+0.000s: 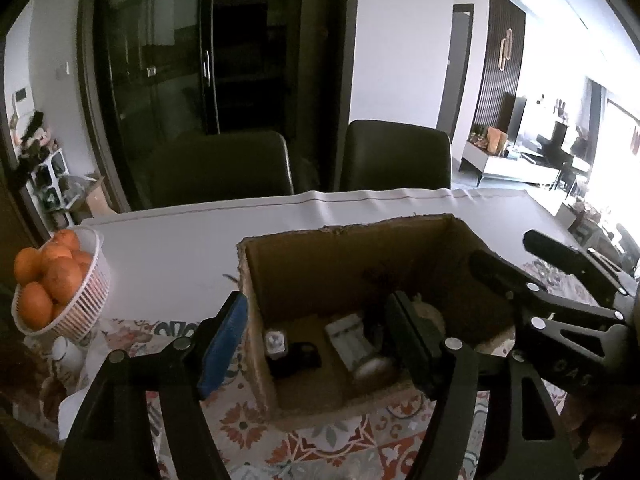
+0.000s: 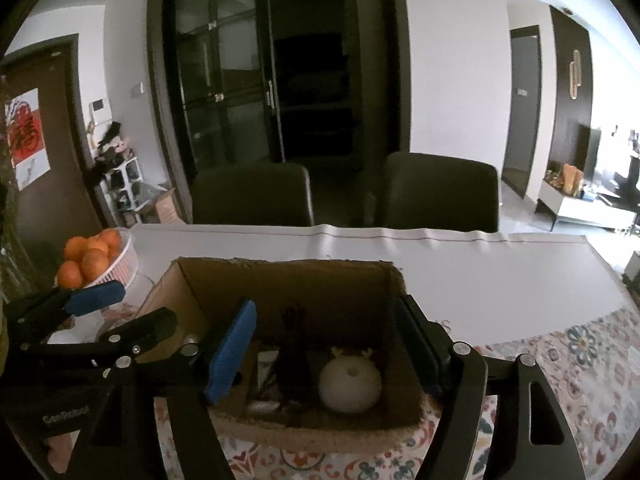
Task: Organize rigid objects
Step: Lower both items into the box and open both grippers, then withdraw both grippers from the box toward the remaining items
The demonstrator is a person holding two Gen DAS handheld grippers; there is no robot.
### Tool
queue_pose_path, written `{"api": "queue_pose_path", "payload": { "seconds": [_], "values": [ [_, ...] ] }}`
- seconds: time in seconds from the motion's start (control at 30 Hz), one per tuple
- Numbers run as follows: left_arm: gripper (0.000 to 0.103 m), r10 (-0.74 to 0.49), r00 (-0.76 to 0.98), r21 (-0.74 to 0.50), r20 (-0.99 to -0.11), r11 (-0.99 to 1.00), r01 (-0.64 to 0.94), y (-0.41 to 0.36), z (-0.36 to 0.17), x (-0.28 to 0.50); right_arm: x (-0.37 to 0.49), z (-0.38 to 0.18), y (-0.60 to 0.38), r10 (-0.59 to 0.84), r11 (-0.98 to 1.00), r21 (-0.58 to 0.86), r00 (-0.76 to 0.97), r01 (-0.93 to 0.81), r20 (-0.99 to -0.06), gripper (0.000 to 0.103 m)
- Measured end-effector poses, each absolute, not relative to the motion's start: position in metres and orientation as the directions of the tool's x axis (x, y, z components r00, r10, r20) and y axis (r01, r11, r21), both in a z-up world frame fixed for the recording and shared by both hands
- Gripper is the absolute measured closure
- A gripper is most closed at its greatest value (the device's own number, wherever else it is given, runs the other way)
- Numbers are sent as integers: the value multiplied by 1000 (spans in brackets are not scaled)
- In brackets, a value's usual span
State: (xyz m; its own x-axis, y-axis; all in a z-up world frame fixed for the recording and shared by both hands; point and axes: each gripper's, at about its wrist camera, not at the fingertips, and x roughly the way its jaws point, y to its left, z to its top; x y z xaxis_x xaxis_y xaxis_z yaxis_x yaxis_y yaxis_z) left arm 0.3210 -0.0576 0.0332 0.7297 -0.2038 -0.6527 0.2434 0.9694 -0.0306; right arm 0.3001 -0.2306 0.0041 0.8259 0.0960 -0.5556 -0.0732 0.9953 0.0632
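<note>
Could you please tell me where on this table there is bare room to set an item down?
The plain white sheet is bare between the brown cardboard box and the two dark chairs. Crowded spots: inside the box, around the round white figurine, and at the left by the white basket of oranges.

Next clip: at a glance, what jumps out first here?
An open cardboard box sits mid-table on the patterned cloth, with a round white figurine and other small items inside. A white basket of oranges stands at the table's left edge. Both grippers, left and right, hover open and empty at the box.
</note>
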Motion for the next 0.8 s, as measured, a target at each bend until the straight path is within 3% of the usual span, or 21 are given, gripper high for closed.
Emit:
{"api": "queue_pose_path", "payload": {
  "seconds": [0.47,0.8],
  "values": [
    [28,-195,764,-17,-615,972,234,-47,43,267,246,13,-228,45,999,41,858,-28,-512,21],
    [21,-152,799,24,-582,979,203,-34,51,225,200,27,-216,-7,1000,-1,897,7,-442,15]
  ]
}}
